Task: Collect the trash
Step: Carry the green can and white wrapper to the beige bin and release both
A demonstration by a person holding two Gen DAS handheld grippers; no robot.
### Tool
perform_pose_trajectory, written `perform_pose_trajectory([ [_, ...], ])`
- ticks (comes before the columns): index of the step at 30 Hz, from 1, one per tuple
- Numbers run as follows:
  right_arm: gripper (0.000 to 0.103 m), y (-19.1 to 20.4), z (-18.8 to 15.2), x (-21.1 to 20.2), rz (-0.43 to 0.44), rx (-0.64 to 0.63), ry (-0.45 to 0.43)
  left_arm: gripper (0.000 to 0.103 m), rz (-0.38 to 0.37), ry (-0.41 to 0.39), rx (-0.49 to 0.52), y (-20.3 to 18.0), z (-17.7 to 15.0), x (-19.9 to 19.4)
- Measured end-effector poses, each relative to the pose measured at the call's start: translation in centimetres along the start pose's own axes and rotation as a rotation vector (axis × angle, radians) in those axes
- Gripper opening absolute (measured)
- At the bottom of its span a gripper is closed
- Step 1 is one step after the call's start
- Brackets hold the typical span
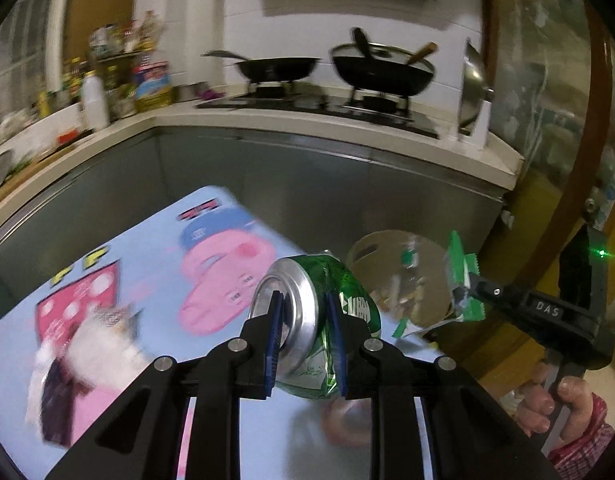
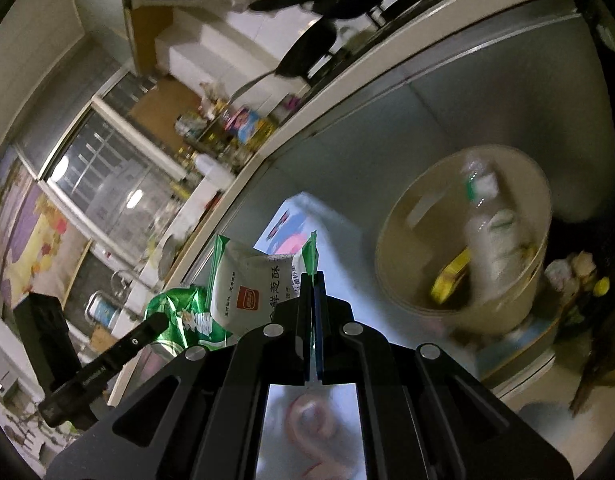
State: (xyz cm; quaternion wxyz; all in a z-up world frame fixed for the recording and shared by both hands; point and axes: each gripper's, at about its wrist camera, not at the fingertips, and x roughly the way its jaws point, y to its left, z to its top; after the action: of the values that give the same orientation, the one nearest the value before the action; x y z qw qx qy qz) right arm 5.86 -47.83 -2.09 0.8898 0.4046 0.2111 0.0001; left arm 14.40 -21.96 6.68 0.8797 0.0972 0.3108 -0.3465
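Crushed green can (image 1: pixel 327 320) held aloft on its side; white-green snack wrapper (image 2: pixel 251 284) pinched by its edge

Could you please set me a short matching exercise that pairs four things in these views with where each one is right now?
Things:
1. crushed green can
2. snack wrapper
3. plastic bottle
4. crumpled tissue

Places:
A. inside the beige bin
B. lying on the cartoon mat
C. clamped in the left claw
D. pinched in the right claw

Pairs: 1-C, 2-D, 3-A, 4-B
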Motion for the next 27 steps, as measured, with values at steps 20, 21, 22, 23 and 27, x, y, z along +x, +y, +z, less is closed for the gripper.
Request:
perform_pose_trajectory([
  [20,0.027,-9.9,5.1,4.2,-0.171,0.012,0.026,0.072,-0.089,0.133,0.065,-9.8,5.7,16.6],
  [21,0.038,-10.1,4.8,5.0,-0.186,0.016,0.049,0.072,-0.067,0.124,0.061,-9.7,5.5,16.8],
  [22,0.038,-10.2,4.5,5.2,-0.185,0.022,0.047,0.068,-0.061,0.126,0.062,-9.5,5.3,17.0],
  [23,0.038,-10.2,4.3,5.2,-0.179,0.022,0.039,0.067,-0.063,0.135,0.065,-9.4,5.2,17.0],
  [27,0.038,-9.2,3.8,4.0,-0.183,-0.004,-0.011,0.067,-0.028,0.111,0.087,-9.2,4.7,16.1],
])
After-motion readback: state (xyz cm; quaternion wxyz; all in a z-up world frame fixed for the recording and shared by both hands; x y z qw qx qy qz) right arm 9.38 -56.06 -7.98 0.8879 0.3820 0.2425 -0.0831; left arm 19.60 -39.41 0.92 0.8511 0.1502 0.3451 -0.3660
